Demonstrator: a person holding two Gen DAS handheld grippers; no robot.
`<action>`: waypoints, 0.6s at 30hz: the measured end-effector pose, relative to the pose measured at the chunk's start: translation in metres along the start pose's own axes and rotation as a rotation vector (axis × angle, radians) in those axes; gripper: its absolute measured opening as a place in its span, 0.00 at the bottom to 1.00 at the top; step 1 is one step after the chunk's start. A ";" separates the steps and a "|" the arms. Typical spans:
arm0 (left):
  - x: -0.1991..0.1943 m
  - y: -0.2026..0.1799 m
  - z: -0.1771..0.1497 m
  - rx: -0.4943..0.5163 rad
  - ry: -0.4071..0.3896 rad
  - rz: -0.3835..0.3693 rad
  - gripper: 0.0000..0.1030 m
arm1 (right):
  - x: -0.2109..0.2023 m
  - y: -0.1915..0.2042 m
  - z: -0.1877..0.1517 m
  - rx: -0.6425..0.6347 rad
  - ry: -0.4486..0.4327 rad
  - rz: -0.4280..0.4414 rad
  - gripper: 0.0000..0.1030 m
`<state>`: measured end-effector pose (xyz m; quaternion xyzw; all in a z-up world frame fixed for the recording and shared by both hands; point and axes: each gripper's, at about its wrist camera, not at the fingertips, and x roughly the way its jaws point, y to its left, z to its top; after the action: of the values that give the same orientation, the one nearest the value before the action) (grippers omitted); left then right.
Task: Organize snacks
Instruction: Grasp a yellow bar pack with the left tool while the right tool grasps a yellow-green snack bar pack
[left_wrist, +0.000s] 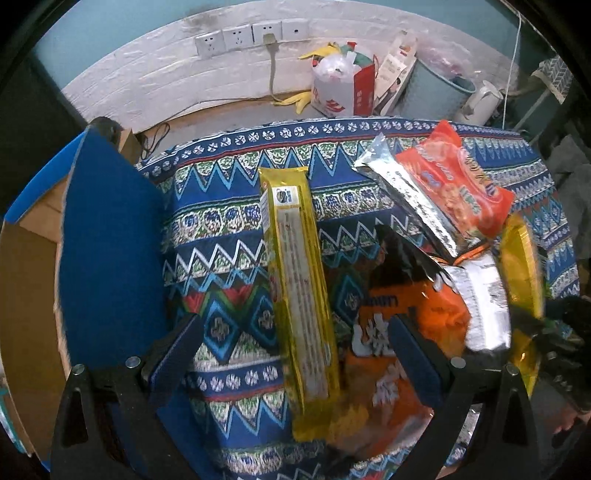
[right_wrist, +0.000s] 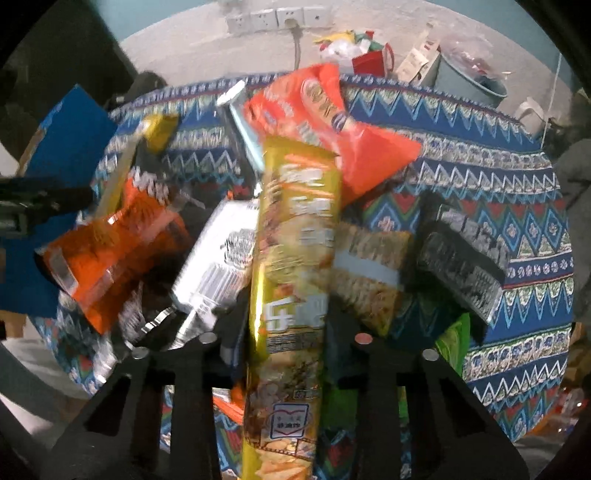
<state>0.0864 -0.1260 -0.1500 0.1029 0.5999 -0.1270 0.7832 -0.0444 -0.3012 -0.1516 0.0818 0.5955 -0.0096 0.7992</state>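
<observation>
My right gripper (right_wrist: 284, 332) is shut on a long gold snack pack (right_wrist: 295, 258), held above a heap of snacks on the patterned cloth (right_wrist: 517, 221): an orange-red bag (right_wrist: 332, 122), an orange bag (right_wrist: 122, 236), a silver pack (right_wrist: 218, 258), a dark pack (right_wrist: 461, 254) and a noodle pack (right_wrist: 369, 266). My left gripper (left_wrist: 295, 339) is open, its fingers either side of a long yellow pack (left_wrist: 299, 280) lying on the cloth. An orange bag (left_wrist: 402, 332), a silver pack (left_wrist: 484, 306) and an orange-red bag (left_wrist: 454, 184) lie to its right.
A blue cardboard box (left_wrist: 107, 258) stands open at the table's left edge, also in the right wrist view (right_wrist: 62, 147). Behind the table are a wall with sockets (left_wrist: 243, 37), a bag of rubbish (left_wrist: 340, 88), a grey-blue bin (left_wrist: 432, 88) and a white kettle (left_wrist: 480, 103).
</observation>
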 end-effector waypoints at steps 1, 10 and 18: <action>0.004 0.000 0.002 0.002 0.005 0.008 0.98 | -0.002 -0.002 0.003 0.004 -0.015 -0.003 0.30; 0.043 0.001 0.011 -0.008 0.077 -0.008 0.76 | -0.001 -0.018 0.024 0.049 -0.058 0.016 0.30; 0.047 -0.018 0.013 0.084 0.061 0.021 0.35 | -0.004 -0.018 0.032 0.052 -0.071 0.021 0.30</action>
<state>0.1040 -0.1506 -0.1921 0.1456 0.6168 -0.1407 0.7606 -0.0169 -0.3241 -0.1406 0.1083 0.5652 -0.0195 0.8176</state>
